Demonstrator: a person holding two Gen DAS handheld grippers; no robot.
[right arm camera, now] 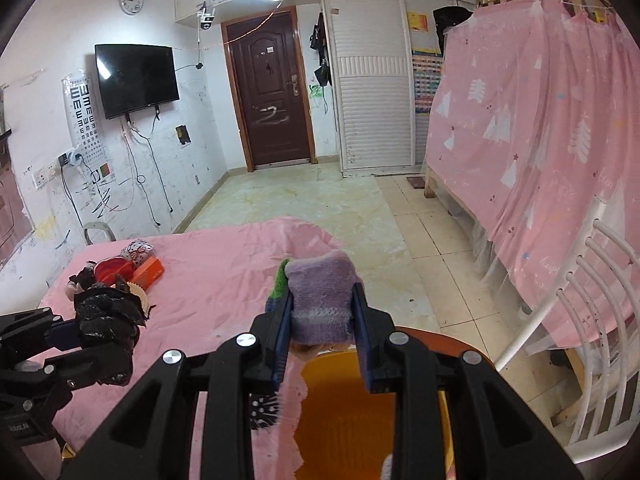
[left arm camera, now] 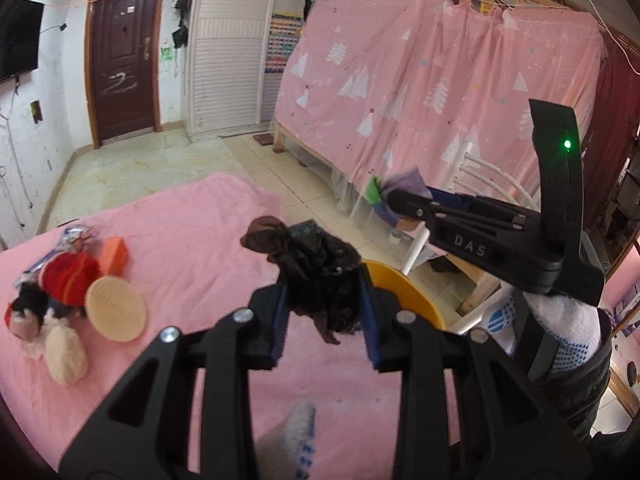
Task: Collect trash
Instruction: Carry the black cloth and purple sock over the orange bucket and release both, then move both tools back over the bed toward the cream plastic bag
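— You've got a crumpled black plastic bag (left arm camera: 320,276) in your left gripper (left arm camera: 323,316); it looks thin and glossy, with a sheer brown mesh scrap at its tip.

— And in your right gripper (right arm camera: 322,322)?

— A fuzzy purple knitted sock (right arm camera: 322,298), matt and pilled. Both tools are matt black plastic with shiny metal bolts. Below you, the pink cotton sheet (right arm camera: 224,272) looks soft and wrinkled, the orange plastic bin (right arm camera: 348,412) smooth.

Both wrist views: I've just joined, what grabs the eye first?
The left hand-held gripper is shut on a crumpled black bag above the pink bedspread. The right hand-held gripper is shut on a purple sock, with the orange bin just below it.
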